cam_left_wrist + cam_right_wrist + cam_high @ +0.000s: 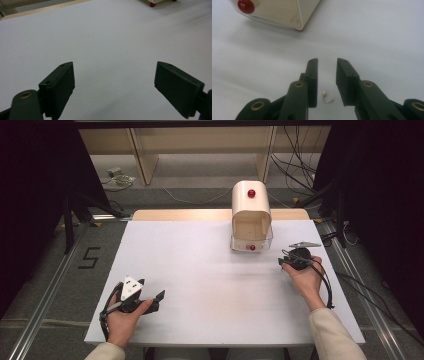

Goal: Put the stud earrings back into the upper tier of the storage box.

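We lower the right gripper (327,82) squarely over the tiny pearl earring (326,97) lying on the white table (387,37) between its narrowed, not-yet-touching jaws, then pinch gently; the left gripper (113,82) rests wide open.

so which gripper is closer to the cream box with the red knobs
Right. The right gripper sits just beside the cream box, off its front right corner, over a tiny earring. The left gripper rests well back on the table, near the front left.
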Action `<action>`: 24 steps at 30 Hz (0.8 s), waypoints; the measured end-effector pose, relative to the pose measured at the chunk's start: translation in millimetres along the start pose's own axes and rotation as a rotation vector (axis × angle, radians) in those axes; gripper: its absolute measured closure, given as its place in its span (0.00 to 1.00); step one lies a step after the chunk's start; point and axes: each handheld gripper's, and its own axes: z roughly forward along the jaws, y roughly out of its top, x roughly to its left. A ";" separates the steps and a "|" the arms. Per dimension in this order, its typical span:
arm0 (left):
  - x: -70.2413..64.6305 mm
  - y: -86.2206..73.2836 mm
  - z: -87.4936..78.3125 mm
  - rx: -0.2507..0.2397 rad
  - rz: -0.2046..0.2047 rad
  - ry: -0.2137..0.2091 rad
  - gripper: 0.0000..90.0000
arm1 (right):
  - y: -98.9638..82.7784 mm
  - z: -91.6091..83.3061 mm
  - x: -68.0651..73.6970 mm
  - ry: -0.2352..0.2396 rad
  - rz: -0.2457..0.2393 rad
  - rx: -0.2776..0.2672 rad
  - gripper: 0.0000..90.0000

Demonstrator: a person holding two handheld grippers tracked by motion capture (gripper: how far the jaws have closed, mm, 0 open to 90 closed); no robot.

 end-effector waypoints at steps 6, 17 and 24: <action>0.0 0.0 -0.1 -0.001 0.000 0.000 0.18 | -6.7 8.8 -1.9 0.005 0.008 0.049 0.82; -0.1 0.1 -0.1 -0.001 0.000 -0.001 0.18 | -9.6 14.7 -0.2 0.010 -0.017 0.086 0.86; -0.2 0.1 -0.3 -0.002 -0.001 -0.002 0.18 | -10.6 14.6 2.1 0.006 -0.027 0.087 0.94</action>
